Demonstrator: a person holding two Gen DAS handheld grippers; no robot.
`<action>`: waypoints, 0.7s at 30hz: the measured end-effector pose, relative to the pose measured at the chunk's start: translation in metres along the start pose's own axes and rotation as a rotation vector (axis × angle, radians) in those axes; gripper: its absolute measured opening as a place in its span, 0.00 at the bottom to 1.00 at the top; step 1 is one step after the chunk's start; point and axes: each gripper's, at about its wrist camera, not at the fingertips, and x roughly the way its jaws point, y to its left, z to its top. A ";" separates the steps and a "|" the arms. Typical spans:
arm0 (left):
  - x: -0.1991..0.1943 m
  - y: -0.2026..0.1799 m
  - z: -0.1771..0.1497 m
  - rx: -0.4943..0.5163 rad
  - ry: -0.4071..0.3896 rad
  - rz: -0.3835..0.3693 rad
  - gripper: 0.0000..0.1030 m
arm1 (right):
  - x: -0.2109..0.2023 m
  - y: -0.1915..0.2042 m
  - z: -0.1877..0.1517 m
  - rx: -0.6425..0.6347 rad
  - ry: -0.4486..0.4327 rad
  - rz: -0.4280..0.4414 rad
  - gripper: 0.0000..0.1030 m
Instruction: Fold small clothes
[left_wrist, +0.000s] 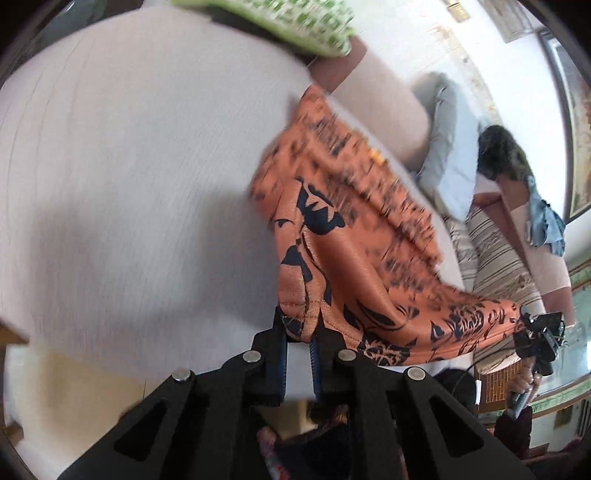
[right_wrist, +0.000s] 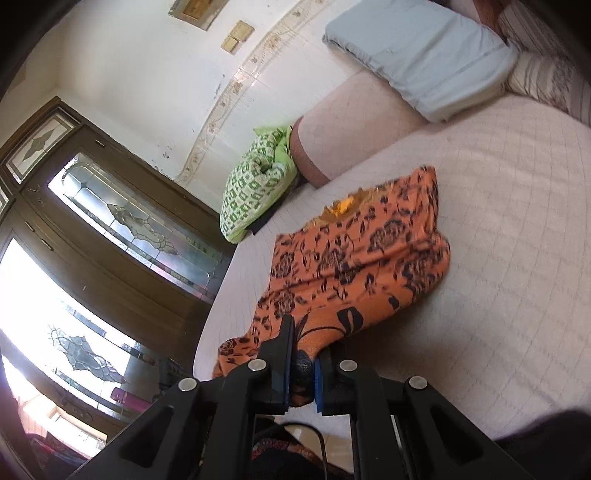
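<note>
An orange garment with a black floral print (left_wrist: 351, 236) lies partly on the pale bed sheet (left_wrist: 129, 184) and is lifted at its near edge. My left gripper (left_wrist: 299, 328) is shut on a stitched corner of the orange garment. My right gripper (right_wrist: 303, 350) is shut on another edge of the same garment (right_wrist: 354, 258), whose far part rests bunched on the sheet (right_wrist: 498, 240). The right gripper also shows in the left wrist view (left_wrist: 539, 332) at the cloth's far corner.
A green and white patterned bundle (right_wrist: 255, 181) lies at the bed's far edge. A light blue pillow (right_wrist: 424, 48) and a striped pillow (right_wrist: 543, 66) sit at the head. A wooden wardrobe with glass panels (right_wrist: 92, 221) stands beside the bed.
</note>
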 end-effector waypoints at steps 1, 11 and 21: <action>0.000 -0.004 0.015 0.006 -0.013 -0.008 0.10 | 0.002 0.001 0.008 -0.007 -0.010 -0.001 0.09; 0.073 -0.036 0.191 0.015 -0.066 0.046 0.10 | 0.080 -0.030 0.137 -0.001 -0.107 -0.046 0.09; 0.178 -0.051 0.293 -0.013 -0.060 0.213 0.10 | 0.194 -0.155 0.211 0.283 -0.080 -0.195 0.09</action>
